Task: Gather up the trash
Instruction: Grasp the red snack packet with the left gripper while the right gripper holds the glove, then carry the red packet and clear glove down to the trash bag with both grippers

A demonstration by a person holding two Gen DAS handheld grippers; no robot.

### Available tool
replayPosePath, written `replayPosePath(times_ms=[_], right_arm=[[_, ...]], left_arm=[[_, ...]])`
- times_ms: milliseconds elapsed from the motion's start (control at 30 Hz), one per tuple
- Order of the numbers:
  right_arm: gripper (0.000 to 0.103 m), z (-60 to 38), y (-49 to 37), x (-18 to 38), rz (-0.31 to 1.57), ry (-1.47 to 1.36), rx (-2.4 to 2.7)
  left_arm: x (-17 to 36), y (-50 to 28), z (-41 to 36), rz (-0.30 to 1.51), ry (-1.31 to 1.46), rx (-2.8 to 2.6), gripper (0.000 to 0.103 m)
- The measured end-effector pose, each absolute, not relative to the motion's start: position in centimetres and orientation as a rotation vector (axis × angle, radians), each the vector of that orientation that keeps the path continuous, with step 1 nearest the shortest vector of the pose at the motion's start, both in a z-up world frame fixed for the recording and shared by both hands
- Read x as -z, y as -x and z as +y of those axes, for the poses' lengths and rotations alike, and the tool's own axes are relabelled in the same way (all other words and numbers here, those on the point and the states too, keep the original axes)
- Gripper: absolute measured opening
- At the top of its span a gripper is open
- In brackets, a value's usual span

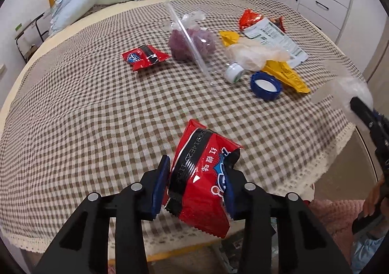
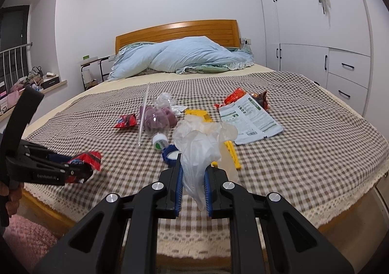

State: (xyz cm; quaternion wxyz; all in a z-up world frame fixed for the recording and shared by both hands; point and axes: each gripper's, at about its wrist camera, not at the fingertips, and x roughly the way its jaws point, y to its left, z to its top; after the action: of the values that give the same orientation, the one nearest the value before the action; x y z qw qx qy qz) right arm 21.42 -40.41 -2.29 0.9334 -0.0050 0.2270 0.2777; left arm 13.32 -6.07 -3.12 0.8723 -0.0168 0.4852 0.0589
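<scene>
left gripper [image 1: 194,181] is clamped on a red wrapper [image 1: 206,176], held clear of the checked cloth [image 1: 97,128] near the bed's front edge, long axis running up and away from the pads. right gripper [image 2: 193,191] is pinched on a clear bag [image 2: 197,159] at the front right, so the wrapper sits just left of the bag and the coming move looks like bringing the two together over open cloth. rest of the trash lies well ahead mid-bed: second red wrapper [image 1: 144,56], blue cap [image 1: 266,85], yellow packet [image 1: 287,74], white pouch [image 1: 274,38], closer to the right gripper.
</scene>
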Motion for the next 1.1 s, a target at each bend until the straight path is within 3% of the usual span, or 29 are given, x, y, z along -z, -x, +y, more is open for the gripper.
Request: replayPosePath(times_ms=[1100], right_arm=[[0.015,-45.2,-14.0,5.8,0.505,0.009,-0.578]], left_arm=[[3.5,-4.6,-15.8,0.975,-0.072,0.063,0.038]])
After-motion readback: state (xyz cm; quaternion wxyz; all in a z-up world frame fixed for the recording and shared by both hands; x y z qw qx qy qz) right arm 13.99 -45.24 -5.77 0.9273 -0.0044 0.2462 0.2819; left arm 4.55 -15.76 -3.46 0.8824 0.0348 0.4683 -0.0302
